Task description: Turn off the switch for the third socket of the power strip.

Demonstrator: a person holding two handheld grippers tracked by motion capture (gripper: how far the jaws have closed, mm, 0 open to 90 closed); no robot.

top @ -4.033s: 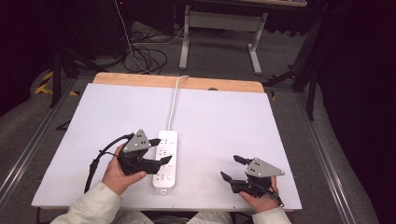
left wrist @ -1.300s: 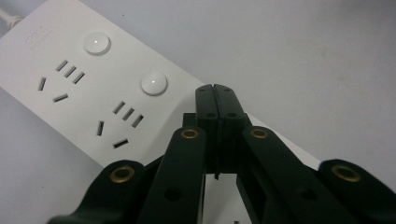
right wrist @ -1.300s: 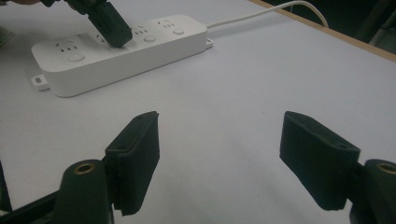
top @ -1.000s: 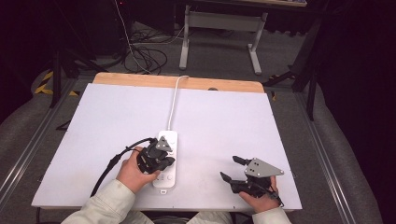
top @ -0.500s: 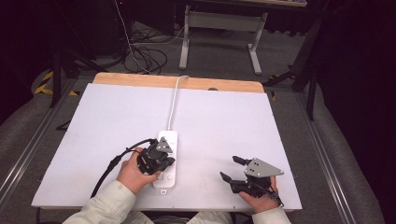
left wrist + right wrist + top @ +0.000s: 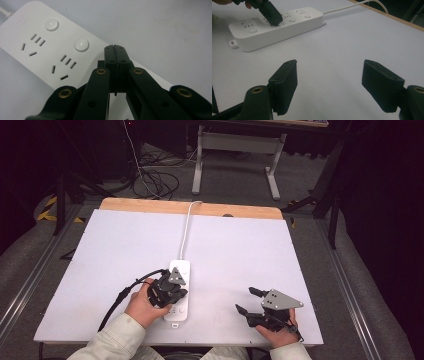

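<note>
Clearly a risky press: left claw (image 6: 115,48) pressed together, tip down on the white power strip (image 6: 180,290) lying mid-desk (image 6: 100,250) near the front edge, liable to skid off a round switch button (image 6: 81,44); right claw (image 6: 329,75) spread, idle above bare desk.

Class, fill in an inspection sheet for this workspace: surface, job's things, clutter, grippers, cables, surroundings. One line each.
Surface: white table, wooden strip along its far edge.
Job's things: white power strip lying flat, round buttons beside its sockets.
Clutter: nothing seen.
Grippers: left gripper shut, its tips down on the power strip's top; right gripper open, empty, apart from the strip.
Cables: white cord runs from the strip over the far edge; black cable trails from the left gripper.
Surroundings: tangled floor cables, a grey desk frame beyond.
</note>
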